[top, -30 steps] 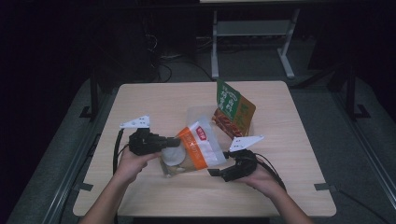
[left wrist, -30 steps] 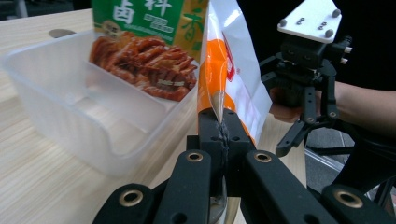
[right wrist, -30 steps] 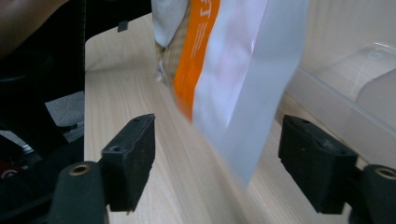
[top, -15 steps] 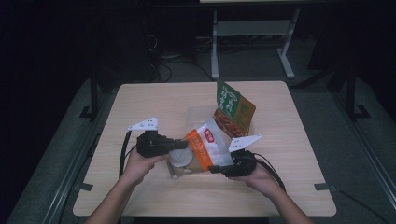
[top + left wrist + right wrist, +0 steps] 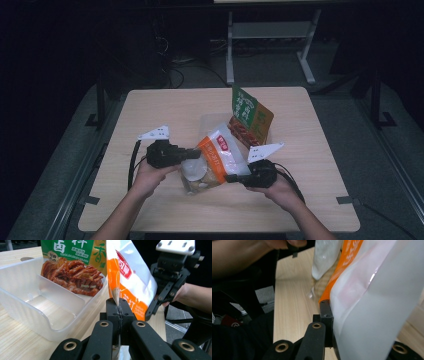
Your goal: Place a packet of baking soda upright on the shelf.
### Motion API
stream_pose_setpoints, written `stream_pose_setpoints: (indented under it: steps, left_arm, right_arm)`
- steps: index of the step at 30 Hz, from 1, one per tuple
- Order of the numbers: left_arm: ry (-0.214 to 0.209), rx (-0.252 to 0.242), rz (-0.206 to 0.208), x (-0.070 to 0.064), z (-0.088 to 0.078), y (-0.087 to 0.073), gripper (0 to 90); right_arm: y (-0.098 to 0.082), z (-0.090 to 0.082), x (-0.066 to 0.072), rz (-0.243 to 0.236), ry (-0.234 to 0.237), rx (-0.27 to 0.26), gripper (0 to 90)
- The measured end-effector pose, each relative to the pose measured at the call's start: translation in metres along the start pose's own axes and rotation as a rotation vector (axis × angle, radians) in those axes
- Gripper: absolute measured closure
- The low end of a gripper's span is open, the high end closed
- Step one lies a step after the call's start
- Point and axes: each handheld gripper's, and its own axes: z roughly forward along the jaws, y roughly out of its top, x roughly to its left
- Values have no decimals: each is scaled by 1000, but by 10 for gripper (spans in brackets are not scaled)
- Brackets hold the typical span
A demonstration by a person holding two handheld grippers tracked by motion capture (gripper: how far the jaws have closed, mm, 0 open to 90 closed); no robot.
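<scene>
The orange-and-white snack bag (image 5: 216, 159) hangs just above the near centre of the worktop (image 5: 150, 110), stretched between the two tools. The left hand-held gripper (image 5: 196, 154) has its jaws pressed together on the bag's left edge. The right hand-held gripper (image 5: 231, 177) has just been closing, and its jaws now clamp the bag's right edge. Immediately beyond the bag, on the far side, stands a clear plastic divided tray (image 5: 37, 305). A green packet of braised snacks (image 5: 250, 117) leans upright in its far compartment; the near compartment is bare. The bag blocks the right gripper view of the tray.
</scene>
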Motion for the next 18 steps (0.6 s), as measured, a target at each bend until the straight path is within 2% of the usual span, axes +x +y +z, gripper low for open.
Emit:
stream_pose_setpoints:
  steps: [5, 8, 10, 15, 18]
  left_arm:
    - [20, 29, 33, -1, 4, -4, 897]
    - [17, 41, 39, -1, 7, -7, 896]
    - [6, 20, 24, 0, 8, -6, 897]
    - [-11, -28, 9, -2, 2, -5, 899]
    - [-17, -17, 12, -3, 3, -5, 899]
  right_arm:
    - [8, -10, 0, -18, -19, -36, 900]
    - [13, -15, 2, -61, -51, -29, 900]
    - [16, -19, 4, -64, -52, -43, 900]
    - [15, -21, -1, -16, -39, -89, 886]
    - [14, -20, -4, 12, -18, -97, 872]
